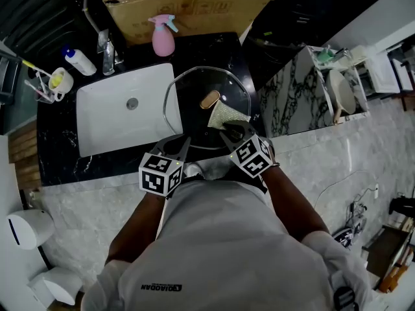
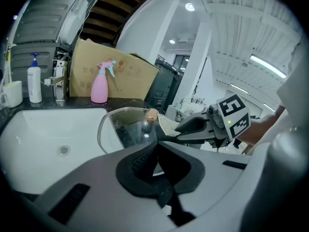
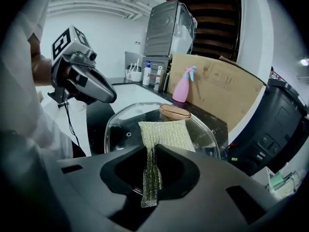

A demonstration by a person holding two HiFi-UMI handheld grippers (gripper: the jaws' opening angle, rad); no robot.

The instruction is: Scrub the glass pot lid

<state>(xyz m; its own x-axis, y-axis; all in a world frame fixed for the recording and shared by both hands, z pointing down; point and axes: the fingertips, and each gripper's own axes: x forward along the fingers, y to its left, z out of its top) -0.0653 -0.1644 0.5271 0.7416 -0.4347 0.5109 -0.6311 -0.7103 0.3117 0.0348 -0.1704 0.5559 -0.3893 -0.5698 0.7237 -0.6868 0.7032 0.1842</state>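
Supporting desk: black marbled desk (image 1: 58, 148) that carries a sink, bottles and the lid, with a person in a light top standing at its near edge.
Box: cardboard box (image 1: 188, 8) at the back of the desk, behind the lid.
Sink: white rectangular sink (image 1: 110, 122) set into the desk, with a tap (image 1: 107, 47) behind it.
Lid: glass pot lid (image 1: 188, 102) just right of the sink, dome side up, its left rim reaching over the sink's right edge.
Left gripper: left gripper (image 2: 157, 148) at the lid's near rim, its fingers closed together with the rim running in between them.
Right gripper: right gripper (image 3: 150, 170) over the near right part of the lid, its fingers clamped on one end of the pad.
Pad: green-gold mesh scrub pad (image 3: 166, 132), its free end spread flat on the glass just beside the knob.
Spray bottle: pink spray bottle (image 1: 162, 37) upright against the box, beyond the lid.
Pump bottle: white pump bottle (image 1: 79, 60) left of the tap.
Knob: copper-coloured knob (image 1: 209, 99) at the lid's centre.
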